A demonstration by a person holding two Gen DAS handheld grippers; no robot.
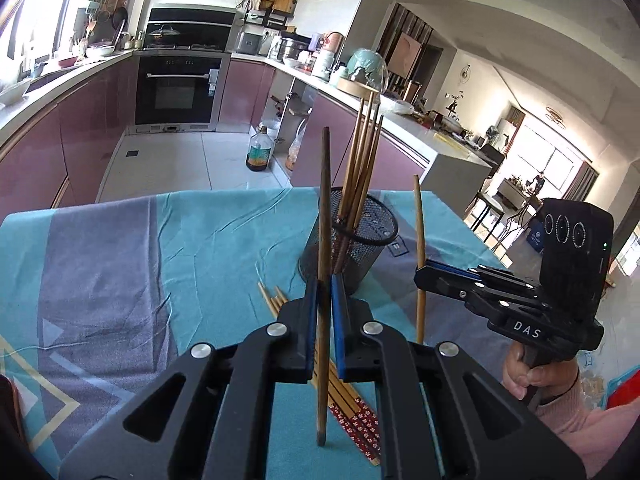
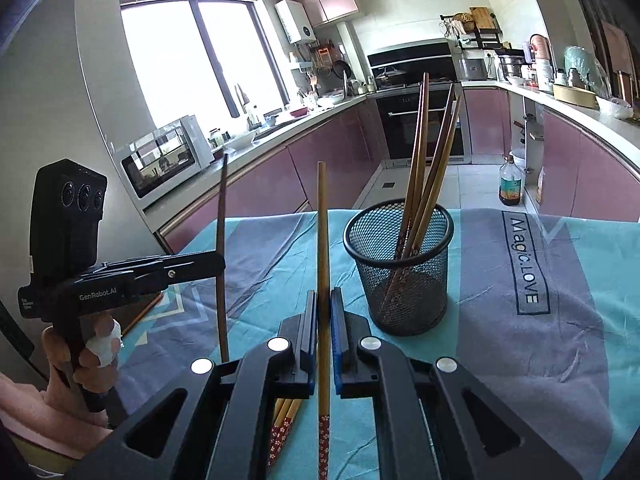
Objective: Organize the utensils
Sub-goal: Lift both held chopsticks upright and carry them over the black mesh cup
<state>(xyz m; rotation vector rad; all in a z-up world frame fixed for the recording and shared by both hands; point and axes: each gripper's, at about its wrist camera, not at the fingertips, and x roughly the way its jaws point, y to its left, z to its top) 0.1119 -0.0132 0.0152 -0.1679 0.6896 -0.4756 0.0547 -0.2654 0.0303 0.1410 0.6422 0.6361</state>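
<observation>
A black mesh cup point(image 1: 350, 244) stands on the teal and grey tablecloth point(image 1: 120, 248) and holds several chopsticks point(image 1: 362, 152). My left gripper point(image 1: 324, 280) is shut on a dark brown chopstick point(image 1: 325, 208), held upright just in front of the cup. My right gripper point(image 2: 324, 296) is shut on a light wooden chopstick point(image 2: 322, 232) with a red patterned end, upright, left of the cup point(image 2: 400, 264). Each gripper shows in the other's view: the right one point(image 1: 420, 274) and the left one point(image 2: 220, 264). Several loose chopsticks point(image 1: 348, 396) lie on the cloth under the grippers.
The table's far edge point(image 1: 240, 194) drops to a tiled kitchen floor with a brown oil bottle point(image 1: 260, 150). Purple cabinets and an oven point(image 1: 178, 90) stand behind. A dark board point(image 2: 140, 316) lies at the table's left side.
</observation>
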